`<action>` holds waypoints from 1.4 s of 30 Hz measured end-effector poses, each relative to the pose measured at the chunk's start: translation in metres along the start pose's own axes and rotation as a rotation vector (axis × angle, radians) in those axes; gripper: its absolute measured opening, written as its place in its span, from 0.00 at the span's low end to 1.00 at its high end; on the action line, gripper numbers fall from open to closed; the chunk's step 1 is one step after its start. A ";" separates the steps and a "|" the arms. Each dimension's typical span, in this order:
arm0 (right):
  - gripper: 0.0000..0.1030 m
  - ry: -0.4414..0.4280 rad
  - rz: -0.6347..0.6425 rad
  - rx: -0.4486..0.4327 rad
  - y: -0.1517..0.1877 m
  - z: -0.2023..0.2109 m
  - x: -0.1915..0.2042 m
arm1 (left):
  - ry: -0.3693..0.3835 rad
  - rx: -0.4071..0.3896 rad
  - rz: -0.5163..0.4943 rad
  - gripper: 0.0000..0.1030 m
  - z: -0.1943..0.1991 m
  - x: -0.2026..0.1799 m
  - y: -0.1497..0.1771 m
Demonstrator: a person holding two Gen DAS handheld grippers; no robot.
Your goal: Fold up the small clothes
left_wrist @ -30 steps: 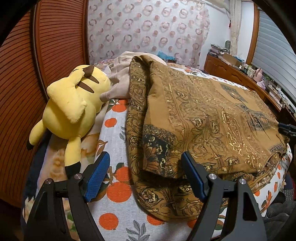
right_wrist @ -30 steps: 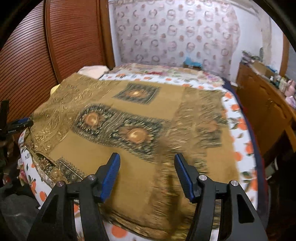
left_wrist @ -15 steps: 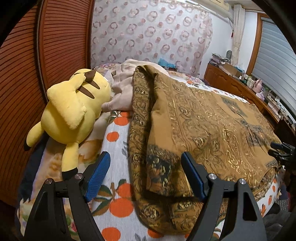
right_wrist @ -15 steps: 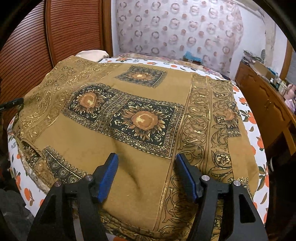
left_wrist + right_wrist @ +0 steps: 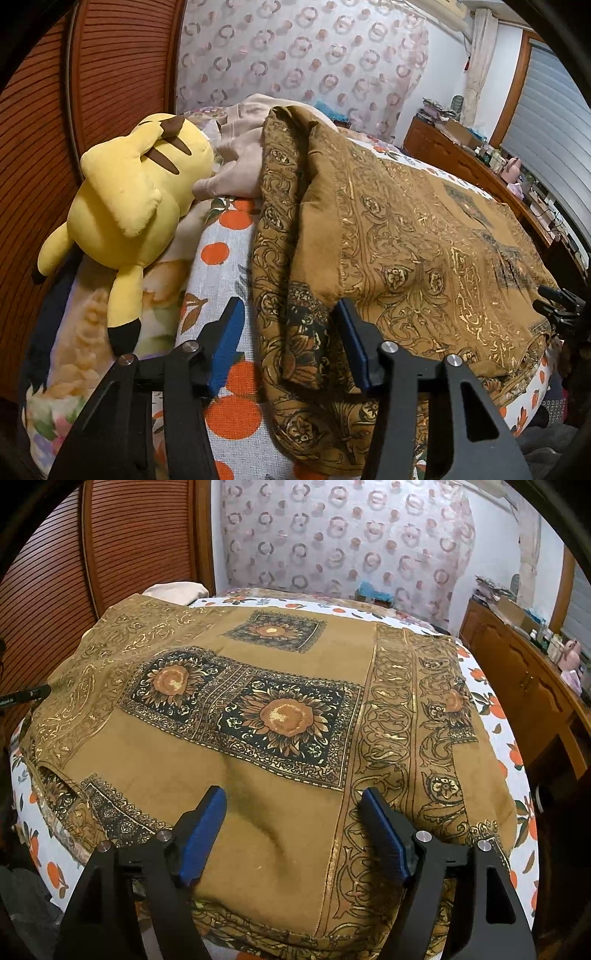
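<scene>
A brown and gold patterned garment (image 5: 406, 240) lies spread over the bed, with sunflower panels (image 5: 277, 709) facing up. Its left side is doubled into a thick folded edge. My left gripper (image 5: 288, 345) straddles that edge near the bed's front, jaws closing. The fold lies between the pads; the left pad (image 5: 225, 343) stands clear over the sheet. My right gripper (image 5: 291, 827) hovers just above the garment's front right part, jaws opening, nothing between them. The right gripper's tip (image 5: 557, 302) shows at the far right of the left wrist view.
A yellow plush toy (image 5: 129, 199) lies at the bed's left side beside a beige garment (image 5: 240, 155). The orange-print sheet (image 5: 221, 258) shows around the cloth. A slatted wooden panel (image 5: 110, 74) stands left; a cluttered wooden dresser (image 5: 524, 679) runs along the right.
The left jaws have narrowed around the folded edge. The right jaws have widened, and the right gripper has come down closer to the garment.
</scene>
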State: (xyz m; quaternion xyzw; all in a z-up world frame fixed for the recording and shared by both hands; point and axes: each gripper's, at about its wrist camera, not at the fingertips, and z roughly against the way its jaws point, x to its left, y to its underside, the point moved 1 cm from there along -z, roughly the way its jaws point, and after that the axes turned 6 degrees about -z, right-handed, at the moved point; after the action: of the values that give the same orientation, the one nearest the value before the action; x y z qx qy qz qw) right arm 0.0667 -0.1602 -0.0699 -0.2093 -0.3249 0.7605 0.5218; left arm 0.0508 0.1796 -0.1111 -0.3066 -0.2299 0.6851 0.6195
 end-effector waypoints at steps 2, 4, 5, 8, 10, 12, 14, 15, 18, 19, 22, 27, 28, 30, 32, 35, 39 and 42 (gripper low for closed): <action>0.78 0.006 -0.001 0.001 0.001 0.001 -0.001 | 0.021 0.000 -0.005 0.35 0.001 -0.001 0.001; 0.79 0.005 -0.006 0.003 0.001 0.001 -0.003 | 0.052 0.001 -0.012 0.20 0.001 -0.003 0.001; 0.79 0.003 -0.007 0.002 0.001 0.001 -0.004 | 0.061 0.003 -0.021 0.10 0.001 -0.006 0.001; 0.80 -0.002 0.001 -0.001 0.002 0.001 -0.005 | 0.046 -0.021 -0.045 0.05 0.007 -0.014 -0.002; 0.79 -0.010 0.009 0.003 0.002 0.002 -0.008 | 0.063 -0.053 -0.041 0.05 0.016 -0.019 -0.008; 0.79 -0.016 0.011 0.008 0.002 0.003 -0.009 | 0.090 -0.088 -0.046 0.05 0.026 -0.025 -0.015; 0.79 -0.019 0.009 0.009 0.003 0.004 -0.011 | 0.116 -0.128 -0.060 0.05 0.036 -0.036 -0.026; 0.79 -0.024 0.005 0.007 0.003 0.005 -0.012 | 0.128 -0.146 -0.072 0.05 0.040 -0.042 -0.032; 0.79 -0.034 -0.014 -0.006 0.005 0.011 -0.019 | 0.163 -0.186 -0.106 0.04 0.047 -0.061 -0.051; 0.79 -0.034 -0.023 -0.013 0.005 0.013 -0.023 | 0.179 -0.196 -0.113 0.04 0.048 -0.067 -0.057; 0.79 -0.037 -0.049 -0.028 0.008 0.020 -0.034 | 0.255 -0.213 -0.126 0.04 0.049 -0.089 -0.076; 0.79 -0.045 -0.075 -0.046 0.014 0.032 -0.050 | 0.334 -0.243 -0.195 0.04 0.049 -0.135 -0.103; 0.79 -0.038 -0.077 -0.050 0.016 0.034 -0.053 | 0.352 -0.245 -0.207 0.04 0.048 -0.144 -0.108; 0.79 -0.026 -0.080 -0.057 0.018 0.038 -0.059 | 0.386 -0.250 -0.235 0.04 0.046 -0.164 -0.118; 0.79 -0.027 -0.094 -0.065 0.020 0.043 -0.066 | 0.422 -0.253 -0.265 0.04 0.043 -0.187 -0.129; 0.79 -0.022 -0.114 -0.083 0.022 0.052 -0.075 | 0.468 -0.254 -0.309 0.04 0.040 -0.219 -0.142; 0.79 -0.005 -0.146 -0.110 0.027 0.066 -0.090 | 0.527 -0.265 -0.362 0.04 0.046 -0.258 -0.156; 0.79 0.006 -0.165 -0.123 0.030 0.074 -0.100 | 0.576 -0.283 -0.409 0.04 0.056 -0.289 -0.167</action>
State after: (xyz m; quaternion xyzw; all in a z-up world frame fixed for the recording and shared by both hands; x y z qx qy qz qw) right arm 0.0348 -0.2808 -0.0411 -0.2159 -0.3856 0.6930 0.5696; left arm 0.1424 -0.0819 0.0838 -0.5169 -0.1951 0.3945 0.7343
